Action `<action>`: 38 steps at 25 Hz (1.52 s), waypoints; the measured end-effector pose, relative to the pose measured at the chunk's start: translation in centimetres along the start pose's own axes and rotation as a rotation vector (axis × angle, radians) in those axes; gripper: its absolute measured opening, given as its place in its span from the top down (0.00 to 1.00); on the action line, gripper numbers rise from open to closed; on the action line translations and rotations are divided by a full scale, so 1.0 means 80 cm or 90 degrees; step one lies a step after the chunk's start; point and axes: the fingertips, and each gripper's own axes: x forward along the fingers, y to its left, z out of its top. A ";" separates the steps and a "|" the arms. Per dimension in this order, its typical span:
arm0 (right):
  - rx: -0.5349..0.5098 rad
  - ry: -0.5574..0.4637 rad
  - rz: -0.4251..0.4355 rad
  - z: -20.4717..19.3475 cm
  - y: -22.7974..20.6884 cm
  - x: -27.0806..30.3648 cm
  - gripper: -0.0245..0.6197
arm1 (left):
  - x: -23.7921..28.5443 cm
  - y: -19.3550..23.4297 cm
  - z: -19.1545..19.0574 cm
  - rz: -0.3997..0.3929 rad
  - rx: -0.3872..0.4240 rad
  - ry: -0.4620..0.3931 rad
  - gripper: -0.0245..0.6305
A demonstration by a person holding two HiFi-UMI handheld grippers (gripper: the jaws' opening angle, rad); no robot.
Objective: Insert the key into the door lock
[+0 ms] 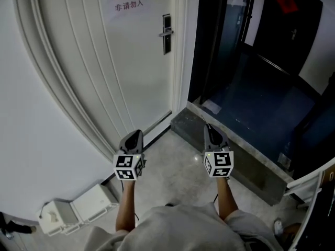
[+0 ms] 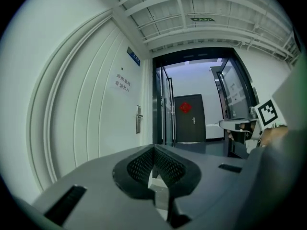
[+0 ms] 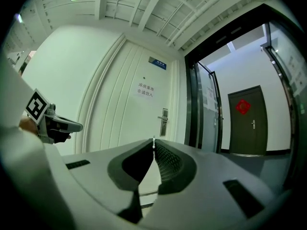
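- Two grippers, both held low in front of me in the head view, and both well short of the door (image 1: 131, 61).
- My right gripper (image 3: 153, 145) is closed tight. A thin sliver of metal pokes out at its tips, which I take to be the key (image 3: 153, 141). It shows edge-on, so I judge its long axis runs forward along the jaws.
- My left gripper (image 2: 154, 148) is also closed, tips meeting, with nothing held between them.
- The door lock (image 1: 166, 34) is a dark plate with a handle, near the door's right edge. It is far ahead of my tools and much higher.
- In the right gripper view the door lock (image 3: 164, 121) stands just above the key's tip and a little to the right, so the key already points roughly at it.
- The left gripper (image 1: 137, 134) is closer to the door's side, but the right gripper (image 1: 209, 126) has the key, so the right must travel forward and up.
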 end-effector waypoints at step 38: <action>0.003 0.023 0.066 -0.083 -0.221 0.547 0.92 | 0.581 0.110 -0.004 0.004 0.004 0.037 0.94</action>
